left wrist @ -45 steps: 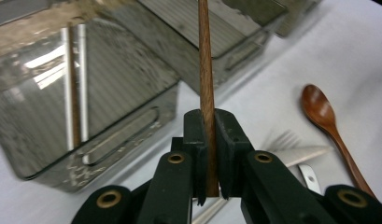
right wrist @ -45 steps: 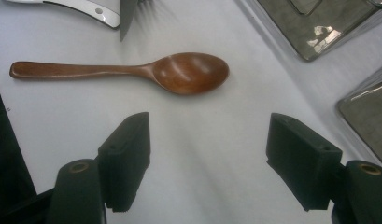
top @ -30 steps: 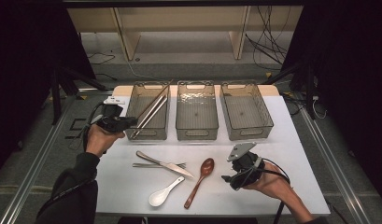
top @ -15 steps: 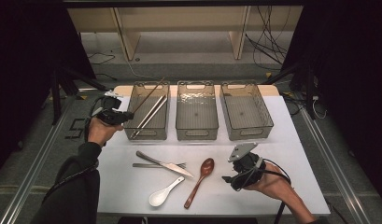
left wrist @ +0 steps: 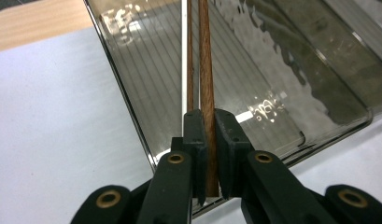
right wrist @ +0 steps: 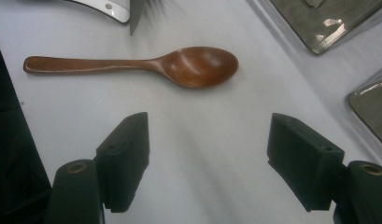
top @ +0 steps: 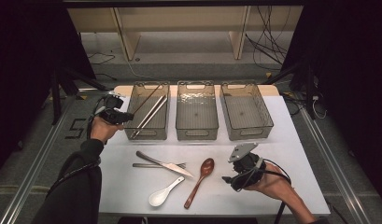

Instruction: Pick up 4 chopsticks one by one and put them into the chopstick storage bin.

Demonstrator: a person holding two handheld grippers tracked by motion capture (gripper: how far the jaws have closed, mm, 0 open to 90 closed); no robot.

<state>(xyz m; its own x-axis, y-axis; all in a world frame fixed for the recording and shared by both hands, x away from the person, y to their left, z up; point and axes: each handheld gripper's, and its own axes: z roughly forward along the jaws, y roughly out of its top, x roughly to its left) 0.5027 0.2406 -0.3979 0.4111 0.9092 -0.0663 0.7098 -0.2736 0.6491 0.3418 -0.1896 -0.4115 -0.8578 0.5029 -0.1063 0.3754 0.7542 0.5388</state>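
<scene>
My left gripper sits at the near left corner of the left clear bin, shut on a brown wooden chopstick. In the left gripper view the jaws pinch that chopstick, which slants up over the bin. A second brown stick and a pale one lie beside it. My right gripper rests low over the table at the front right, open and holding nothing. A wooden spoon lies just beyond its fingertips, left of it in the high view.
Two more clear bins, the middle one and the right one, stand in a row at the back with nothing inside. A knife crosses a fork on the white table, and a white ceramic spoon lies near the front edge.
My left hand has shifted a little beside the left bin, still gripping the chopstick. The right hand and the cutlery on the table have not moved.
</scene>
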